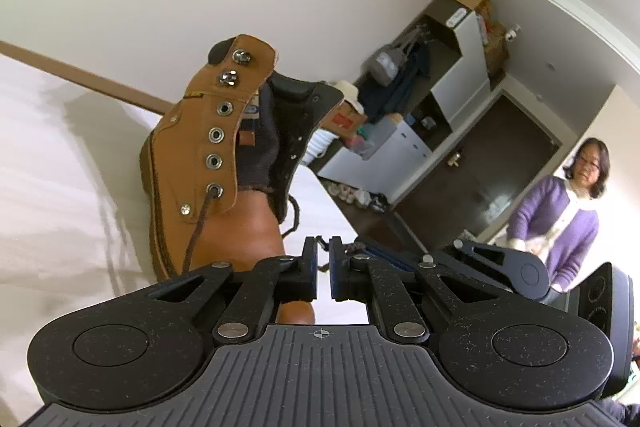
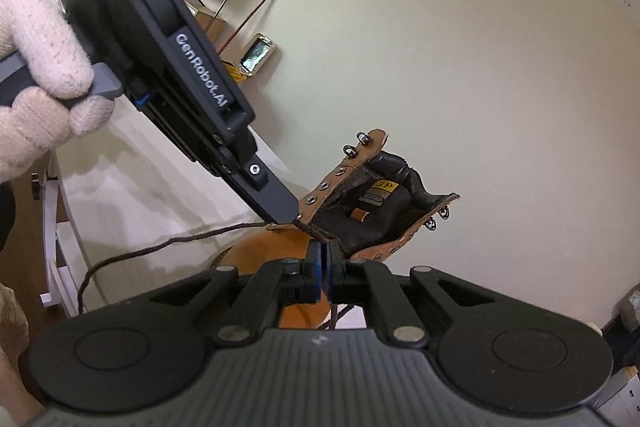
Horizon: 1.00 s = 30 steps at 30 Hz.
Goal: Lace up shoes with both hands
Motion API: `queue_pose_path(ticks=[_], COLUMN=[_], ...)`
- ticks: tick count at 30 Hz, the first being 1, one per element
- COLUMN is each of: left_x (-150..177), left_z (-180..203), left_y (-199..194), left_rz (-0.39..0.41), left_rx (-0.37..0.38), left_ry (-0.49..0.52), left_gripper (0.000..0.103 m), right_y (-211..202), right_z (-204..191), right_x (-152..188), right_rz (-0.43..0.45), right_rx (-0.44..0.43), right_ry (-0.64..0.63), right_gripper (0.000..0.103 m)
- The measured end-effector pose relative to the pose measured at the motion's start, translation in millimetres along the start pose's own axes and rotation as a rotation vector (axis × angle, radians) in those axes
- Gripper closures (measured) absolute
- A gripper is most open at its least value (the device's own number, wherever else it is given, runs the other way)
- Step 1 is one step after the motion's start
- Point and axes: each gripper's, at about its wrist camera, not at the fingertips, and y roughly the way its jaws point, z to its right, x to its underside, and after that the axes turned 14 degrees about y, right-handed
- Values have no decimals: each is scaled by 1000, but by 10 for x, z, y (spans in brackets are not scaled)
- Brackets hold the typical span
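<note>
Fingers (image 2: 316, 259) of both grippers pinched on lace (image 2: 160, 245) w/ boot (image 1: 192, 167) unlaced.

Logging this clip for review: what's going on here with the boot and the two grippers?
A person is lacing a tan work boot on a white-covered table, one hand-held gripper in each hand. The right hand-held gripper is shut on the dark brown lace just below the tongue. The left hand-held gripper is shut too; its tip sits by the lowest eyelet. Only the lowest eyelets are threaded; the upper eyelets and hooks are bare. A second person in a purple cardigan stands nearby.
</note>
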Motion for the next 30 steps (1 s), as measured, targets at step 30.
queue_pose_path(ticks=[30], left_x=[27], left_z=[-231], left_y=[-97], left_rz=[-48], left_rx=[73], left_ry=[-93], left_gripper=[99], right_y=[129], right_z=[-232], right_x=[35], right_rz=[31], right_rx=[-85], right_ry=[-166], right_gripper=[100])
